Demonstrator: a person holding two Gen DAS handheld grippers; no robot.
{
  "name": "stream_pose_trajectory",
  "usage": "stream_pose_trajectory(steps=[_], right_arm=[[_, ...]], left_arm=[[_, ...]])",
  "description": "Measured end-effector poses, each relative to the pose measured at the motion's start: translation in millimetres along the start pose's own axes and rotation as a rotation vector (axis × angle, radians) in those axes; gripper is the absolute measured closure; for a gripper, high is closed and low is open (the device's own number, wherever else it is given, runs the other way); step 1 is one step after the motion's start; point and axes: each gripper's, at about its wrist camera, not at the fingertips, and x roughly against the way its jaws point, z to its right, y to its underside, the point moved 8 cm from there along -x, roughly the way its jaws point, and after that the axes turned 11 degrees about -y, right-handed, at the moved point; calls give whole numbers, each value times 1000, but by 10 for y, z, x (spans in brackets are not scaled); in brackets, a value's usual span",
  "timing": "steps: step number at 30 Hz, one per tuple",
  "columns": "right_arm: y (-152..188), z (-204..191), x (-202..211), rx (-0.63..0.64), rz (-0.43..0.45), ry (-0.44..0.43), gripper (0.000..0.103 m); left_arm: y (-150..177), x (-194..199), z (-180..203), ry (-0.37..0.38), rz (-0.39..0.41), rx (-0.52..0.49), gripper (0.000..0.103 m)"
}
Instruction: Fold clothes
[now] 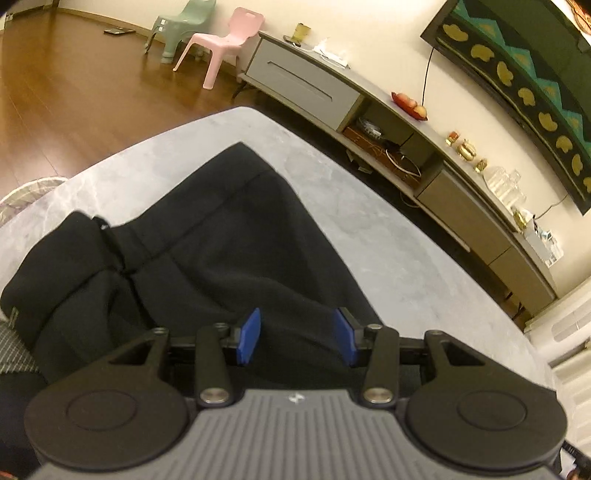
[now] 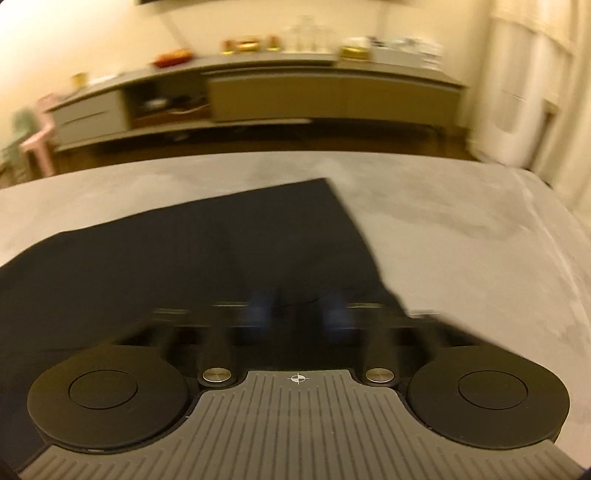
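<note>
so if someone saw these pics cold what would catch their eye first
The black garment spread over the grey marbled table dominates both views, with the left gripper open just above its near edge, blue pads apart. Behind, a pink chair and a green chair stand on the wooden floor by the long TV cabinet. The right gripper is motion-blurred, also over the fabric.

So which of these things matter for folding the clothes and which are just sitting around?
For the job: black garment, grey table, left tongs, right tongs.

Just around: pink chair, green chair, TV cabinet, red fruit dish.
</note>
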Motion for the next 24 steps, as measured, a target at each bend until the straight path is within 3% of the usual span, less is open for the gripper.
stream_pose_trajectory(steps=[3,6,10,12,14,15,17,18,20,22,24], right_arm=[[-50,88,224,49,46,170,103],[-168,507,659,105,124,498,103],[124,961,799,-34,48,531,103],[268,998,796,-106,14,468,103],[315,954,823,-242,43,301,87],[296,918,831,-293,71,227,60],[191,805,764,-301,90,144,31],[122,736,724,-289,101,111,21],[-32,610,621,-261,107,70,16],[-160,512,428,-234,86,44,14],[-256,503,194,-203,50,61,13]], left_arm=[[-78,-21,-66,-22,15,35,59],[-35,-119,-144,-54,-10,68,59],[64,-203,-72,-70,-39,31,59],[115,-237,-20,-74,-52,5,59],[140,-227,57,-69,-50,-32,57],[139,-207,104,-64,-44,-56,56],[112,-155,204,-53,-25,-114,53],[93,-128,256,-51,-12,-144,51],[26,-73,371,-63,24,-199,33],[-21,-100,487,-66,33,-243,26],[-28,-216,619,-75,10,-281,25]])
